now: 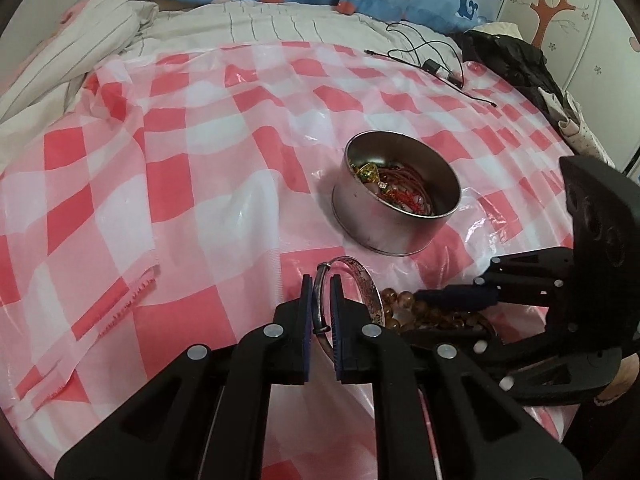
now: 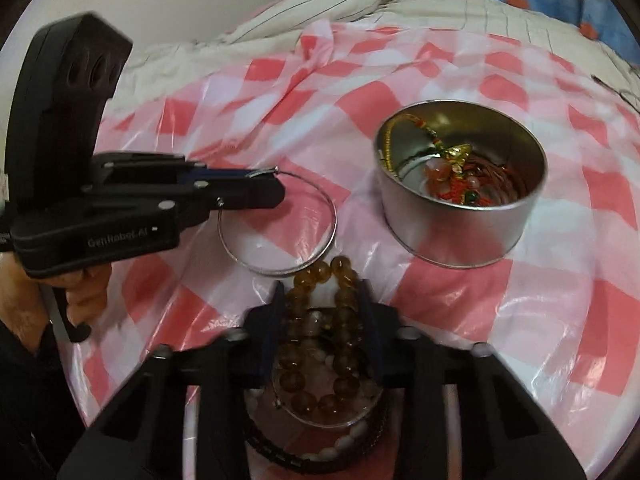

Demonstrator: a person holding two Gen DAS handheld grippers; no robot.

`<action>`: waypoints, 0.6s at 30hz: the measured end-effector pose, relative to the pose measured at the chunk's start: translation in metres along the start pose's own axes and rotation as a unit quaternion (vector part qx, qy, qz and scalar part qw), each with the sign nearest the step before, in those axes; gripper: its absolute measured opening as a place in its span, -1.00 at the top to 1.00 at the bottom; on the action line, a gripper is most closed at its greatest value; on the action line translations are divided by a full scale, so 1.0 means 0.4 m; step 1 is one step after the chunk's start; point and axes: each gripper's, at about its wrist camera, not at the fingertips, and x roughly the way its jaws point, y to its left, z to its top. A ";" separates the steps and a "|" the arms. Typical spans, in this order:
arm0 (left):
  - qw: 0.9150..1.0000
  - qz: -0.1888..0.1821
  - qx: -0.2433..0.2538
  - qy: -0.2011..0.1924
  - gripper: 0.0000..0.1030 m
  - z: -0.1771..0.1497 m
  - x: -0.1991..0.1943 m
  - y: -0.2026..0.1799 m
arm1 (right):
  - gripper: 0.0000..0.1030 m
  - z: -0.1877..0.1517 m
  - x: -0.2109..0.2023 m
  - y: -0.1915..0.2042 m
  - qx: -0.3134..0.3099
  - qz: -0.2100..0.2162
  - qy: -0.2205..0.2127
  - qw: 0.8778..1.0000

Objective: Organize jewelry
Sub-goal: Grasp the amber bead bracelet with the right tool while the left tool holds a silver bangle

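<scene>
Left hand-held gripper (image 1: 320,312) low centre, clamped on silver bangle (image 2: 276,224), right hand-held gripper (image 2: 324,312) closed around amber bead bracelet (image 2: 320,276) at bottom centre, round metal tin (image 2: 460,188) of jewelry right of centre on checkered sheet (image 1: 200,200) over bed

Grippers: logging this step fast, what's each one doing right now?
Left gripper: shut on the silver bangle.
Right gripper: closed around the amber bead bracelet.
</scene>
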 end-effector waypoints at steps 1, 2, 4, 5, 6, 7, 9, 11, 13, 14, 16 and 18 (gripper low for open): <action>1.000 0.000 0.000 0.000 0.87 -0.001 -0.001 0.000 | 0.62 0.000 -0.009 -0.008 0.010 0.008 -0.007 1.000; 1.000 0.001 0.000 0.001 0.87 -0.002 0.000 -0.001 | 0.76 -0.001 -0.017 -0.016 0.020 0.014 -0.013 1.000; 1.000 0.001 0.001 0.002 0.87 -0.001 0.002 -0.001 | 0.76 -0.008 -0.039 -0.036 0.042 0.025 -0.029 0.998; 1.000 0.002 0.001 0.003 0.86 -0.002 0.003 -0.001 | 0.76 -0.014 -0.058 -0.051 0.059 0.038 -0.041 0.997; 1.000 0.003 0.001 0.004 0.86 -0.003 0.004 -0.002 | 0.76 -0.019 -0.074 -0.061 0.073 0.047 -0.052 0.995; 1.000 0.004 0.001 0.004 0.86 -0.004 0.005 -0.001 | 0.76 -0.024 -0.091 -0.072 0.085 0.055 -0.061 0.993; 1.000 0.002 0.000 0.006 0.86 -0.006 0.009 -0.001 | 0.76 -0.033 -0.113 -0.086 0.106 0.060 -0.074 0.990; 1.000 -0.002 0.002 0.011 0.86 -0.009 0.015 -0.004 | 0.76 -0.049 -0.133 -0.112 0.126 0.038 -0.081 0.988; 1.000 -0.008 0.003 0.015 0.85 -0.011 0.020 -0.010 | 0.76 -0.064 -0.150 -0.141 0.147 0.010 -0.085 0.985; 1.000 -0.008 0.006 0.016 0.82 -0.013 0.022 -0.012 | 0.76 -0.069 -0.160 -0.158 0.157 -0.008 -0.087 0.984; 1.000 -0.008 0.009 0.020 0.75 -0.016 0.027 -0.018 | 0.73 -0.072 -0.167 -0.182 0.172 -0.039 -0.081 0.981; 1.000 -0.010 0.010 0.020 0.69 -0.017 0.030 -0.020 | -0.03 -0.072 -0.167 -0.193 0.181 -0.045 -0.083 0.979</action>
